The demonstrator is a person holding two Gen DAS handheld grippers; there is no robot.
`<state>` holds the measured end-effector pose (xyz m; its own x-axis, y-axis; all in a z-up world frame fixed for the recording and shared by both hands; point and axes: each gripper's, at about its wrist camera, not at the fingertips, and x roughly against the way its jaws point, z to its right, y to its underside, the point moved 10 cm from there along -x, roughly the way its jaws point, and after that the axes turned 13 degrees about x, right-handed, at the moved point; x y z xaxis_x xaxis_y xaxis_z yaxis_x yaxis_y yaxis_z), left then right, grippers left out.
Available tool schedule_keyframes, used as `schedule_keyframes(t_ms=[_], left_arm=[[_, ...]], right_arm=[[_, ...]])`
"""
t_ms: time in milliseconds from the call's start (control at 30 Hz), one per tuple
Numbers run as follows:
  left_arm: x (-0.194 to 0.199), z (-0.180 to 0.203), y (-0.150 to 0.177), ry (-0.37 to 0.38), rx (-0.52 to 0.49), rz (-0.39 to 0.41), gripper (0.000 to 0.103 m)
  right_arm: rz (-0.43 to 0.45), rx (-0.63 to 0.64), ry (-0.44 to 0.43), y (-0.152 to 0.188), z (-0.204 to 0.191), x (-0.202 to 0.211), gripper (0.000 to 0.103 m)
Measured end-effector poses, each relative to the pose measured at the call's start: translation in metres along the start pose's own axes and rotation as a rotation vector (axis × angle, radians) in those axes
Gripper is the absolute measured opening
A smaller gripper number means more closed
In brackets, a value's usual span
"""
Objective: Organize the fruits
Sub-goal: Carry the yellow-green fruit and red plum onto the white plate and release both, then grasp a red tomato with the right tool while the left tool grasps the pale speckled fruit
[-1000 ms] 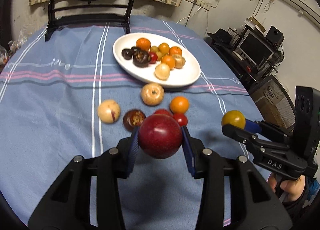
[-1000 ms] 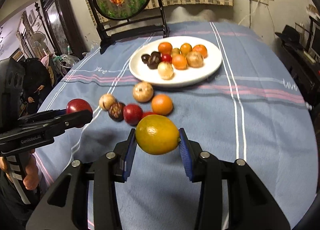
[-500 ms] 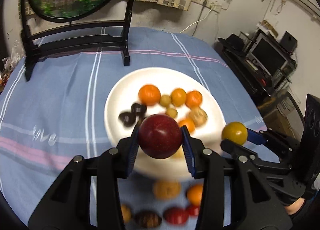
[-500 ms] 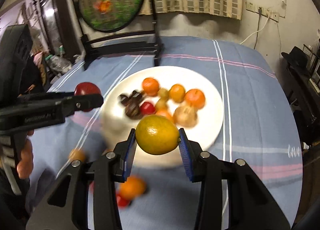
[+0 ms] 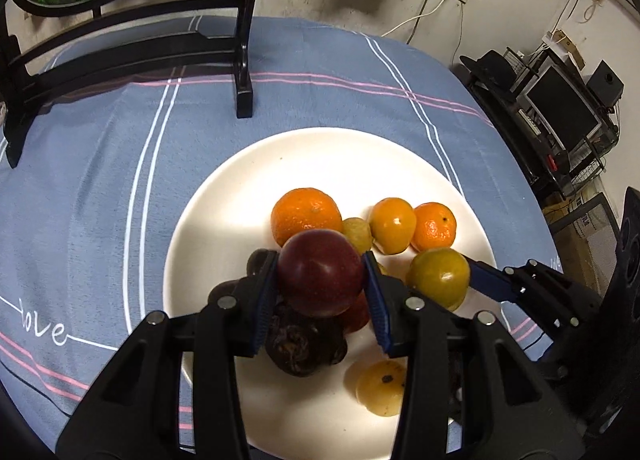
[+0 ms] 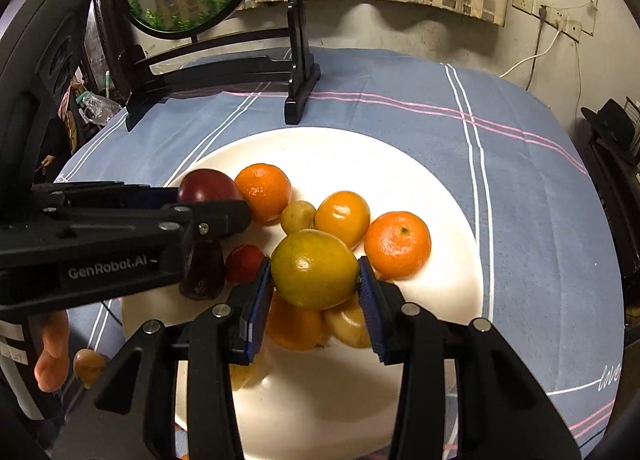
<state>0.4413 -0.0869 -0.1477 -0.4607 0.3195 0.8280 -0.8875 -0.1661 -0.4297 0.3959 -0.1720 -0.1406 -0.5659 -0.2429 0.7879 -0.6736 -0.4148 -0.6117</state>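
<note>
My left gripper (image 5: pixel 320 264) is shut on a dark red round fruit (image 5: pixel 320 280) and holds it just above the white plate (image 5: pixel 224 187), over a wrinkled dark fruit (image 5: pixel 304 348). To its right, my right gripper (image 6: pixel 314 266) is shut on a yellow-green citrus (image 6: pixel 314 272), also above the plate (image 6: pixel 360 143). Each gripper shows in the other's view: the right gripper (image 5: pixel 440 280) with its citrus, the left gripper (image 6: pixel 208 195) with the red fruit. Several oranges (image 5: pixel 306 215) and small yellow fruits lie on the plate.
A black wooden stand (image 5: pixel 244 59) with a round painted screen stands on the blue striped cloth behind the plate. A loose fruit (image 6: pixel 88 368) lies on the cloth left of the plate, near a person's hand (image 6: pixel 52 352). Shelves with a monitor (image 5: pixel 560 111) stand off the table's right.
Both grippers have carried their fruits forward, from over the loose fruits on the cloth to above the plate. The grips look unchanged.
</note>
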Motion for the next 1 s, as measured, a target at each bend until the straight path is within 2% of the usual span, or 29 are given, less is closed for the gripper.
schedule_keyframes(t_ms=[33, 67, 100, 133, 267, 333, 400, 500, 667, 767, 900, 1000], left_arm=[[0.001, 0.000, -0.001, 0.001, 0.007, 0.004, 0.052], [0.004, -0.001, -0.003, 0.001, 0.011, 0.015, 0.058], [0.012, -0.001, -0.004, -0.002, 0.011, 0.039, 0.068], [0.019, -0.001, -0.005, -0.001, 0.007, 0.052, 0.074], [0.059, -0.005, 0.002, 0.017, 0.016, 0.092, 0.084], [0.082, -0.007, 0.013, 0.022, 0.003, 0.119, 0.090], [0.109, -0.012, 0.031, -0.005, -0.024, 0.164, 0.092], [0.143, -0.027, 0.075, -0.029, -0.019, 0.187, 0.094], [0.165, -0.047, 0.149, -0.059, 0.006, 0.202, 0.095], [0.164, -0.052, 0.185, -0.082, -0.030, 0.168, 0.095], [0.168, -0.053, 0.202, -0.116, -0.069, 0.183, 0.095], [0.174, -0.058, 0.208, -0.105, -0.052, 0.188, 0.095]], right_arm=[[-0.005, -0.002, 0.010, 0.000, 0.001, -0.002, 0.043], [-0.005, -0.005, 0.017, 0.000, 0.002, -0.001, 0.053], [-0.005, -0.010, 0.057, 0.000, 0.005, 0.004, 0.071], [0.008, -0.001, 0.094, 0.000, 0.007, 0.012, 0.074], [0.043, 0.033, 0.145, 0.000, 0.002, 0.043, 0.095], [0.064, 0.022, 0.123, 0.010, -0.008, 0.068, 0.095], [0.045, 0.037, 0.122, 0.029, -0.021, 0.091, 0.096], [0.038, 0.023, 0.124, 0.065, -0.040, 0.122, 0.101], [0.088, -0.068, 0.120, 0.115, -0.069, 0.160, 0.102], [0.067, -0.107, 0.124, 0.134, -0.080, 0.165, 0.102], [0.039, -0.112, 0.116, 0.143, -0.090, 0.167, 0.102], [0.044, -0.122, 0.112, 0.145, -0.095, 0.172, 0.102]])
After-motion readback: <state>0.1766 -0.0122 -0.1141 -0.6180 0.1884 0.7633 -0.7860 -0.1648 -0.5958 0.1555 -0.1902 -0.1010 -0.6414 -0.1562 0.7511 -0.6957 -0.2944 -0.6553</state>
